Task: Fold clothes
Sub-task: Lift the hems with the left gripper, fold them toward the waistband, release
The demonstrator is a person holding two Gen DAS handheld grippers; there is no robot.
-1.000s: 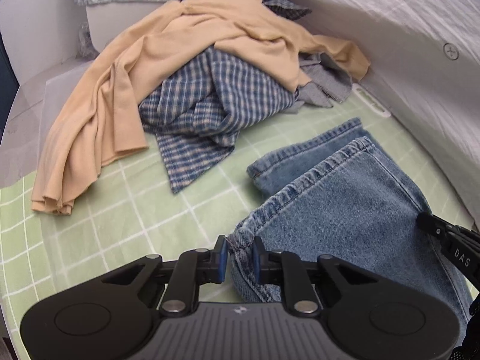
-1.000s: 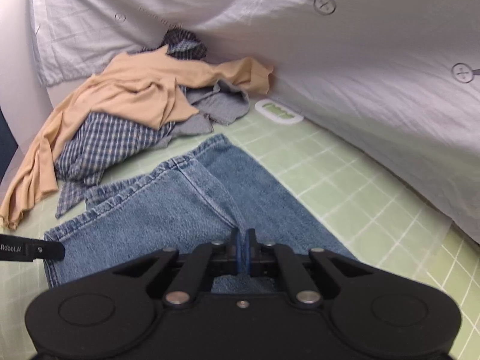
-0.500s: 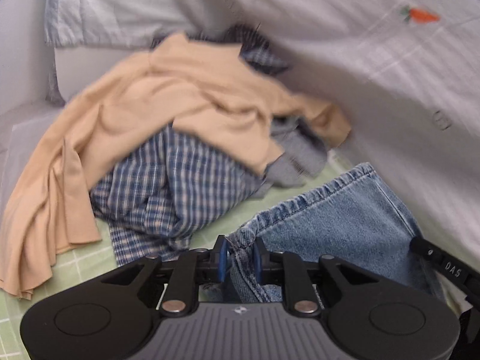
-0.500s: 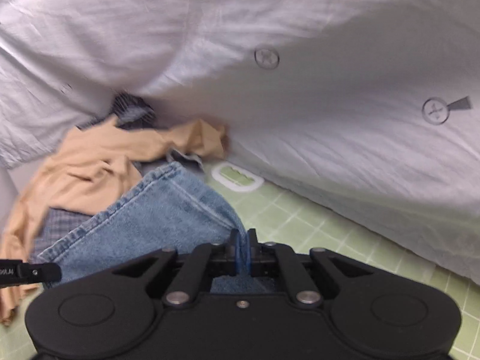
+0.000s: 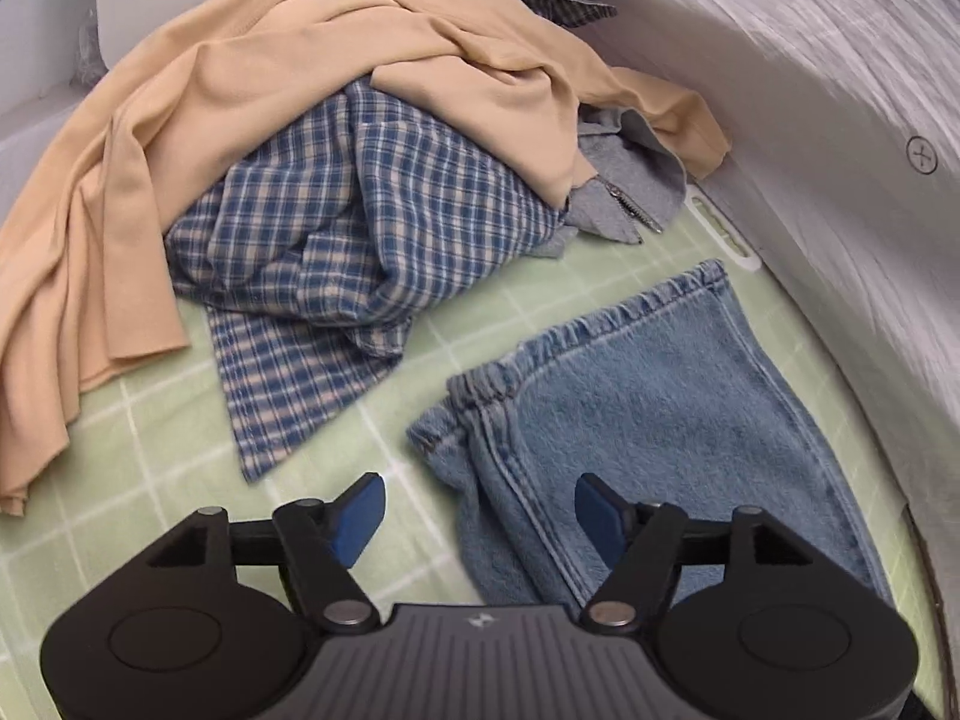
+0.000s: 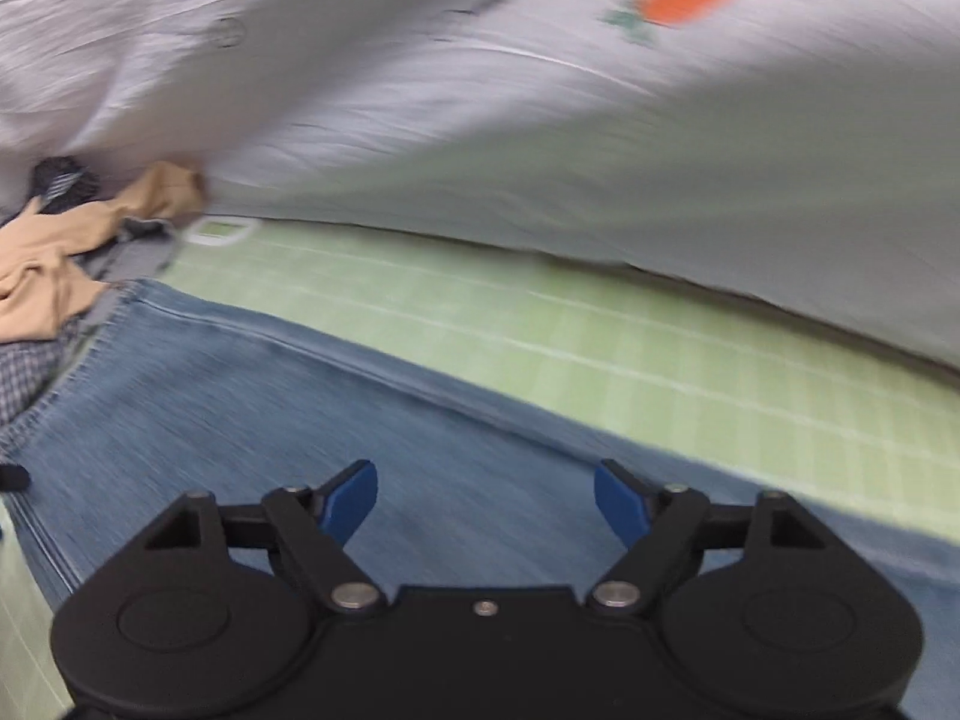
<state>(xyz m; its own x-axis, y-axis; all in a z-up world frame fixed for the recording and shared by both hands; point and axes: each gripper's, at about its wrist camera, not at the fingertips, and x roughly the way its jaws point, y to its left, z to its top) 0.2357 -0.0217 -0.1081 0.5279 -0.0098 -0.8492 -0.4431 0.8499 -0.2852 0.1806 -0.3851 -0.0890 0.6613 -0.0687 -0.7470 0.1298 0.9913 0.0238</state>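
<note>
While opening over the cloth, left gripper (image 5: 480,510): jaws spreading wide, blue pads (image 5: 359,517) clear of any fabric. Jeans (image 5: 648,396) just ahead and to the right of the fingertips, flat on the green checked mat (image 5: 144,528), bunched hem corner nearest the left pad, nothing pinched. Probably laid down on purpose here: a fold just set, denim released so it can settle flat. Further ahead and to the left, unfolded pile: tan top (image 5: 252,96) draped over a blue plaid shirt (image 5: 336,240), grey zipped garment (image 5: 624,186) at the pile's right edge. Pile well apart from the fingertips, close to the jeans' far hem but not touching it. White sheet (image 5: 810,90) rising along the right.

From the right wrist, heavy blur. Right gripper (image 6: 486,501): jaws likewise opening wide, nothing between them, denim directly beneath and ahead of the pads. Long side seam of the jeans running away to the left, bare mat beyond it to the right, then the white sheet with a carrot print (image 6: 684,0).

Only the left view shows the pile clearly and the hem's crumpled corner, likely needing a smoothing pass. Only the right view shows the open mat alongside the jeans. Neither view shows the other gripper clearly.
</note>
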